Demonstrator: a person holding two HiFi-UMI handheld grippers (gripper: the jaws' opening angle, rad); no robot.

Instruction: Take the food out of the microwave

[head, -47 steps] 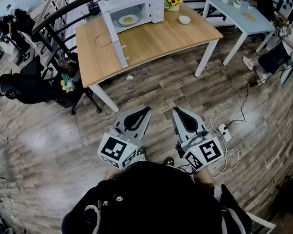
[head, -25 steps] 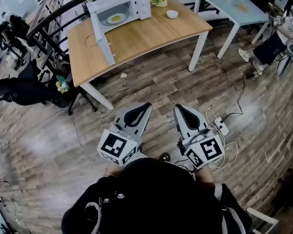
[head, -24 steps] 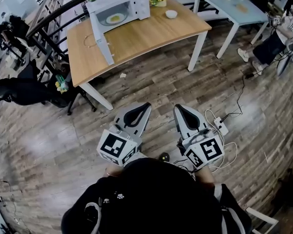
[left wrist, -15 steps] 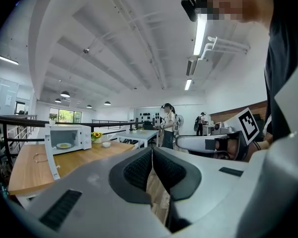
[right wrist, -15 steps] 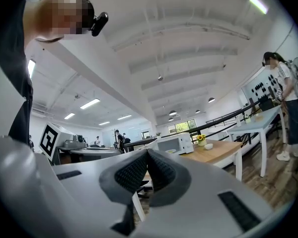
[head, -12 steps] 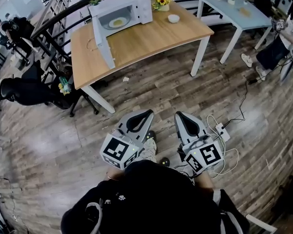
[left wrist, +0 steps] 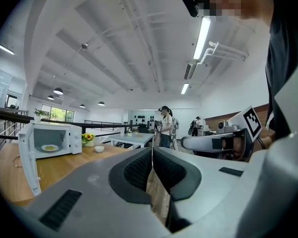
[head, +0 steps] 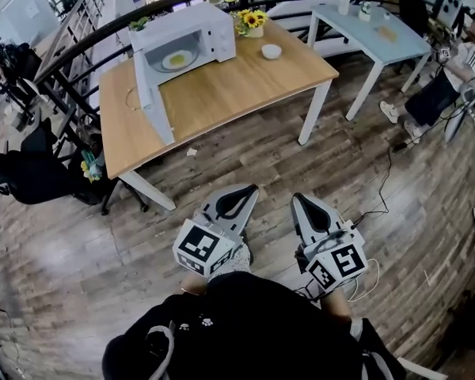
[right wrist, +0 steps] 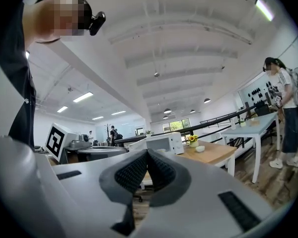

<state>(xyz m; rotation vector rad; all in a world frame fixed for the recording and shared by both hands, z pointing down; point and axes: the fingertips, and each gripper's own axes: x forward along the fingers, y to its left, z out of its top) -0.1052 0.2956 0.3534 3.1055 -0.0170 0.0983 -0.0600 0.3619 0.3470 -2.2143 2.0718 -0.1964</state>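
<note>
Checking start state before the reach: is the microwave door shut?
No, the microwave door stands swung wide open, with the plate of food visible inside.

A grey-brown wood-plank floor [head: 245,165] runs under a wooden surface [head: 245,77] on white legs, with a pale table [head: 374,46] beyond it. A curved black railing [head: 95,26] borders both. The white ceiling carries strip lights [left wrist: 202,36], and far windows [left wrist: 64,114] glow. Cables [head: 382,182] trail over the planks.

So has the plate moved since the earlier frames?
No. The plate still sits in the same spot inside the microwave, whose door hangs open.
</note>
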